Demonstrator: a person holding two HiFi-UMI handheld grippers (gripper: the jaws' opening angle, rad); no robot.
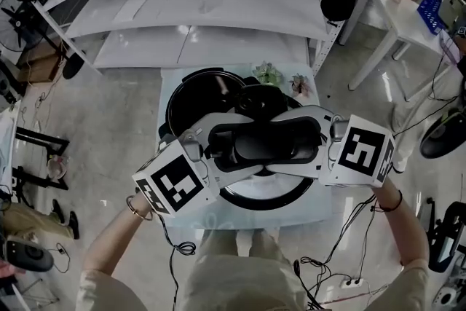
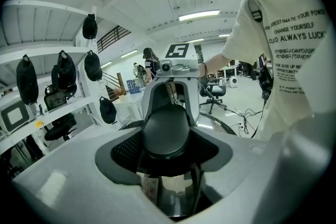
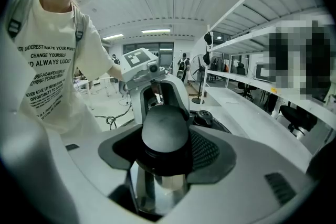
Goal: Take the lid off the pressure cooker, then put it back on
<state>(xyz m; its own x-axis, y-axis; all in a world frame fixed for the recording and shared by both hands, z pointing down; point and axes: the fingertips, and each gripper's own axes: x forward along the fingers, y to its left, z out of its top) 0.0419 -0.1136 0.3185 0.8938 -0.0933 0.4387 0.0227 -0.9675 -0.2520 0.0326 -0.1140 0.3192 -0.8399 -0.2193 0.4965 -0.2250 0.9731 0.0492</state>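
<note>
The pressure cooker's lid (image 1: 271, 198), silver-rimmed with a black knob (image 1: 266, 142), hangs toward the table's near edge, off-centre from the pot. Behind it the black pot (image 1: 191, 104) stands with its mouth uncovered. My left gripper (image 1: 237, 151) clasps the knob from the left and my right gripper (image 1: 295, 146) from the right, both shut on it. In the left gripper view the knob (image 2: 166, 131) fills the space between the white jaws, with the right gripper (image 2: 176, 68) facing across. The right gripper view shows the same knob (image 3: 164, 134) and the left gripper (image 3: 140, 72) opposite.
The pot stands on a small white table (image 1: 324, 209). White shelves (image 1: 204, 18) rise just behind it, with black caps (image 1: 338, 0) hanging from a post. Small green plants (image 1: 268, 74) sit at the table's back. A white side table (image 1: 404, 25) stands at the right; cables lie on the floor.
</note>
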